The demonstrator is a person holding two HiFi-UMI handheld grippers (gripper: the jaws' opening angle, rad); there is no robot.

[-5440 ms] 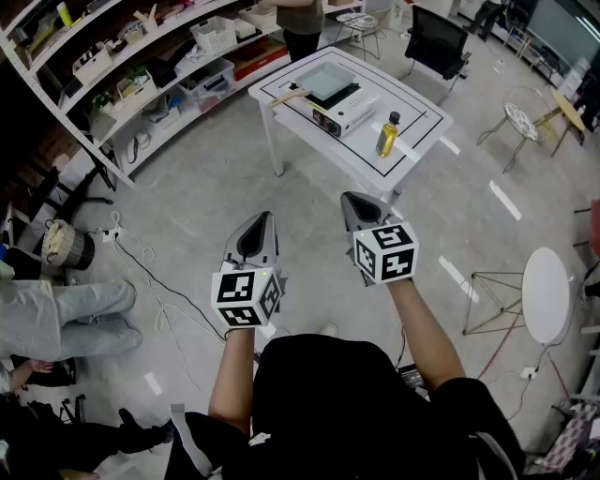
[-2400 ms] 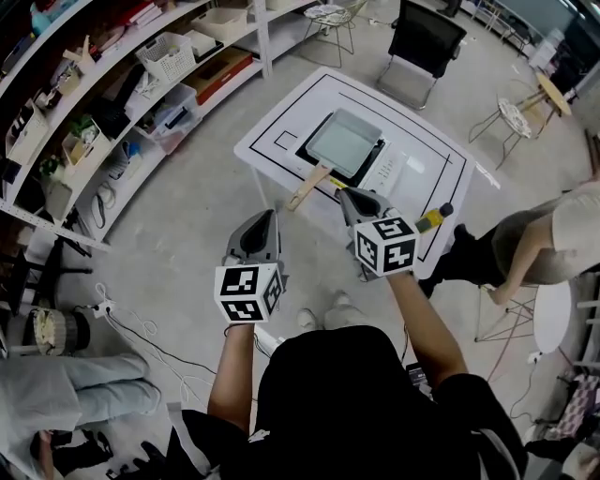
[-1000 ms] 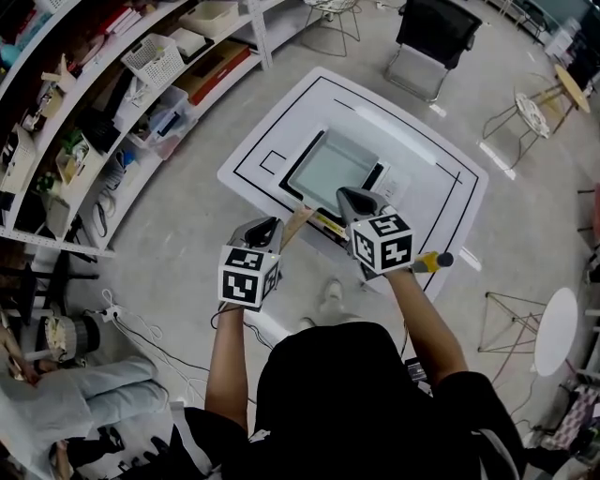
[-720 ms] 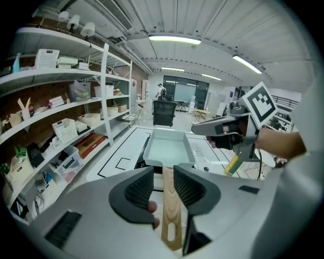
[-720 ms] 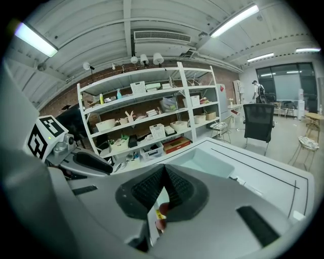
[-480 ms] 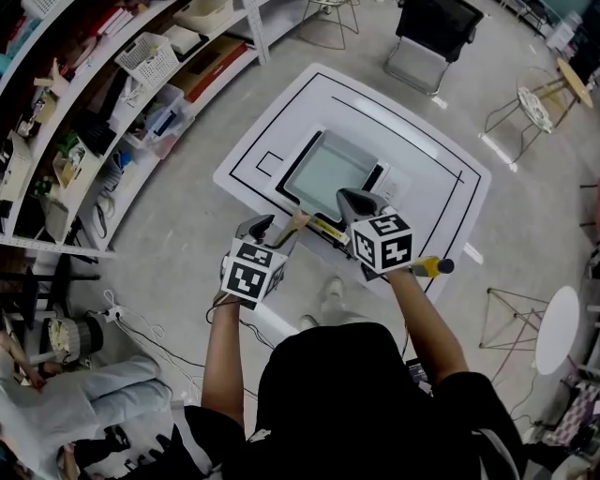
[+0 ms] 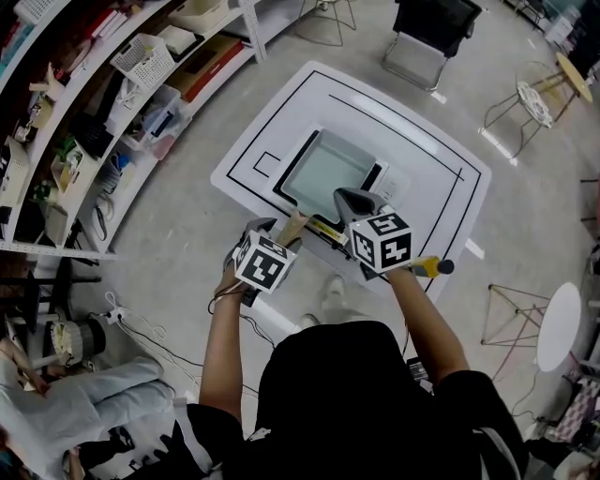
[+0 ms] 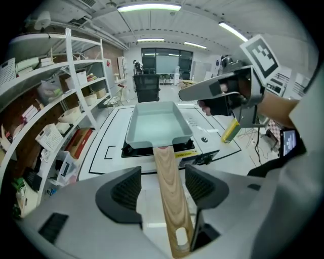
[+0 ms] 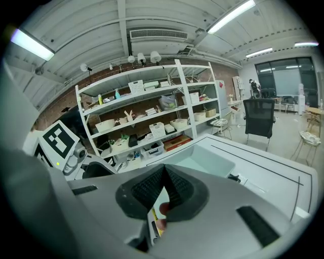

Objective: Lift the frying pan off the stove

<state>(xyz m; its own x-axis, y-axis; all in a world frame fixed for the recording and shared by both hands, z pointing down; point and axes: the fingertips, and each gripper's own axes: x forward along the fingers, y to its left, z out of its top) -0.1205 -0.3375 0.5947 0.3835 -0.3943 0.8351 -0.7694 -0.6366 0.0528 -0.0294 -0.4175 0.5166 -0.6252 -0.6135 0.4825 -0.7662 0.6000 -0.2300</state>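
A pale rectangular frying pan (image 7: 328,169) sits on a portable stove (image 7: 394,183) on the white table (image 7: 441,197). Its wooden handle (image 7: 295,225) points toward me. In the left gripper view the handle (image 8: 169,187) runs between the pads (image 8: 126,189) of my left gripper (image 8: 163,179). The jaws are opening, with a gap on each side of the wood. From the head view the left gripper (image 7: 272,228) is at the handle's end. My right gripper (image 7: 349,197) hovers over the stove's front, shut and empty. The right gripper view shows its tips (image 9: 163,189) pressed together with the pan (image 9: 202,159) beyond.
A yellow bottle (image 7: 427,267) lies at the table's near edge by my right arm. Shelving (image 7: 94,94) with bins lines the left. A black chair (image 7: 431,23) stands beyond the table. A person (image 7: 56,412) is on the floor at lower left.
I have walked up to the table. The left gripper has moved forward to the pan's handle, rolled over and opened round it. The right gripper stays shut over the stove.
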